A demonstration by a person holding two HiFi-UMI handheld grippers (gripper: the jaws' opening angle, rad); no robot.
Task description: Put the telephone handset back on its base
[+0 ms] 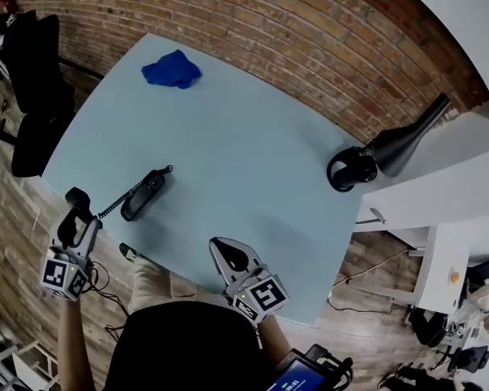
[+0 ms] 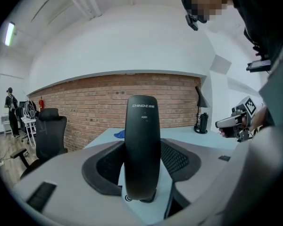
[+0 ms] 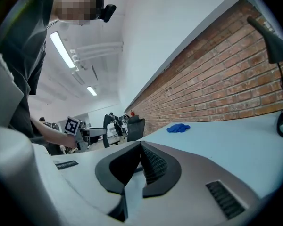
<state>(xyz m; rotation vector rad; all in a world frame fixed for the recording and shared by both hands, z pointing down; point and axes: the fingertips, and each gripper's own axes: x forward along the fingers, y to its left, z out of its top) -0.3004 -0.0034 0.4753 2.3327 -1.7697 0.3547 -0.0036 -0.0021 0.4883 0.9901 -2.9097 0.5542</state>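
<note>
The black telephone base (image 1: 144,195) lies on the light blue table (image 1: 244,161) near its left edge. A coiled cord (image 1: 114,206) runs from the base toward my left gripper (image 1: 75,212), which hangs off the table's left front corner. That gripper is shut on the black handset (image 2: 142,140), which stands upright between the pads in the left gripper view. My right gripper (image 1: 231,257) hovers at the table's front edge, to the right of the base. Its pads (image 3: 153,166) meet at the tips with nothing between them.
A blue cloth (image 1: 172,69) lies at the table's far left. A black desk lamp (image 1: 391,149) stands at the right edge by the brick wall. A black office chair (image 1: 33,96) stands left of the table.
</note>
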